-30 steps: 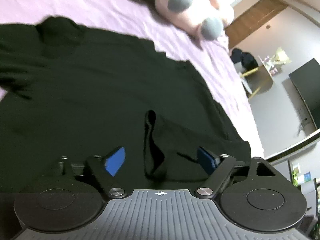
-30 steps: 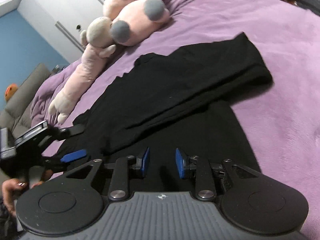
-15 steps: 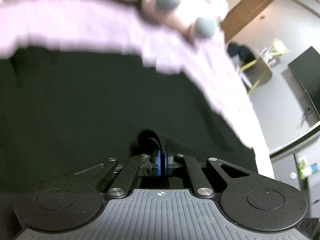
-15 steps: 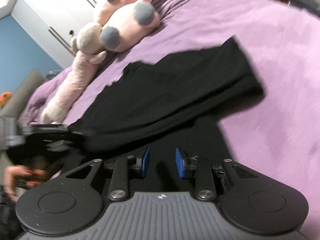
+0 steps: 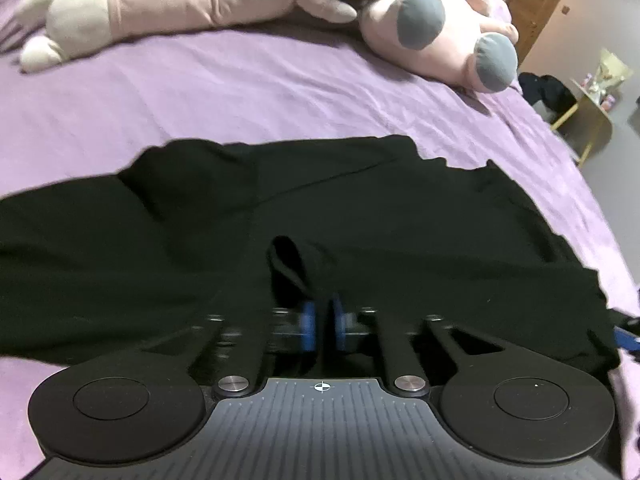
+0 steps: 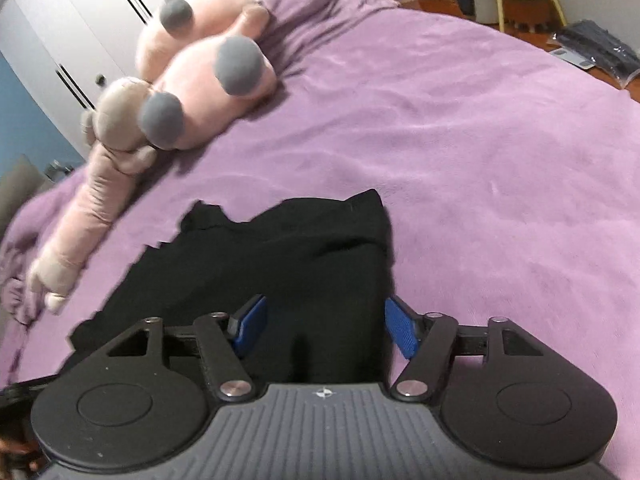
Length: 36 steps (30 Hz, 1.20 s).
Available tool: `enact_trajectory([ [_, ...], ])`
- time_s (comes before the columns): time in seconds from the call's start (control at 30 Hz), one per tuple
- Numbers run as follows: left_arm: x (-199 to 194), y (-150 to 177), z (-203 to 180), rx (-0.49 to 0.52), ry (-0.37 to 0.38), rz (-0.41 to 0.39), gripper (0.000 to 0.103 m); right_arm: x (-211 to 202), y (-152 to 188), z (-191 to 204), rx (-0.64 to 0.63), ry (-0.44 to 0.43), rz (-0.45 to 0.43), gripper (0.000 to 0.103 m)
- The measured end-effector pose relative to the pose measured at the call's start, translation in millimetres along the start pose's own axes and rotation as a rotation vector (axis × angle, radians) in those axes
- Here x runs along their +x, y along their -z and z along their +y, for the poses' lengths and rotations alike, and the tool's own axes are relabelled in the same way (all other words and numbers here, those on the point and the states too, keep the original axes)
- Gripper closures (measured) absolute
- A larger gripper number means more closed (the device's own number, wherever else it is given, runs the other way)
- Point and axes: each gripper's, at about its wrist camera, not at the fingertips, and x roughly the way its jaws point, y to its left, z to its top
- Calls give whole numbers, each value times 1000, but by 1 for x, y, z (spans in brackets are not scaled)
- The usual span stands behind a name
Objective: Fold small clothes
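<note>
left gripper (image 5: pixel 321 322): blue pads nearly together, pinching a raised fold of the black garment (image 5: pixel 360 220) between them; the picture is blurred at the tips, but cloth shows in the narrow gap.
right gripper (image 6: pixel 326 326): fingers spread wide, blue pads (image 6: pixel 251 323) well apart, with black cloth lying between and under them; nothing is clamped.
black garment: spread on the purple bedspread (image 5: pixel 240 92), straight ahead of the left tool and running off to both its sides; a fold line crosses it diagonally ahead of the tips. from the right tool (image 6: pixel 288 256) it stretches forward from the fingers, and its right edge runs just inside the right pad.
loop of cloth (image 5: pixel 286 264): a dark, open pucker standing up just beyond the left tool's pads, slightly to their left.
bedspread: bare purple beyond the garment's far edge in both views, and to the right of the right tool (image 6: pixel 500 200).
plush toy (image 5: pixel 432 28): pink with grey round pads, far ahead and to the right of the left tool, apart from the garment; its long pale limb (image 5: pixel 160 4) lies ahead and to the left. from the right tool it sits ahead-left (image 6: pixel 208 92).
small blue part (image 5: pixel 626 340): at the far right edge of the left view, beside the garment's end; too little shows to say what it is.
</note>
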Motion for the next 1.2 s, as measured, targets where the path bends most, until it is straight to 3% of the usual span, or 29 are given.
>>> enact_trajectory([
  [0.03,-2,-2,-2,6,0,-12,97,7,-2,2,-14,9,9,74],
  [0.1,-7,-7,-12,49,5,-83,98,13,-3,9,-70,37,6,99],
  [0.2,-22,-17,-17,94,-3,-213,98,6,0,12,-137,70,-82,99],
  [0.3,-27,-16,-26,205,-109,-295,97,2,5,12,-160,115,-111,98],
  [0.37,-19,-10,-28,256,-217,-286,97,1,8,16,-177,158,-113,90],
  [0.4,-14,-9,-25,253,-227,-239,96,-2,8,18,-176,170,-124,89],
  [0.47,-10,-6,-17,198,-200,-173,89,-11,9,22,-149,130,-167,86],
  [0.5,-11,-4,-13,162,-177,-171,81,-12,9,26,-149,88,-167,81],
  [0.53,-16,-1,-9,127,-152,-180,65,-11,11,32,-157,58,-156,78],
  [0.6,-23,5,-5,60,-104,-213,47,-3,16,44,-201,20,-116,77],
  [0.67,-20,8,-5,33,-63,-214,45,12,22,53,-218,0,-53,77],
  [0.73,-11,9,-10,55,-72,-165,43,28,28,56,-228,27,-8,77],
  [0.87,11,12,-7,68,-125,-94,35,35,35,57,-310,83,-29,83],
  [1.0,8,18,9,-41,-3,-103,7,33,40,63,-415,125,-35,83],
  [1.2,0,14,19,-103,38,-61,5,30,49,71,-573,264,-56,83],
])
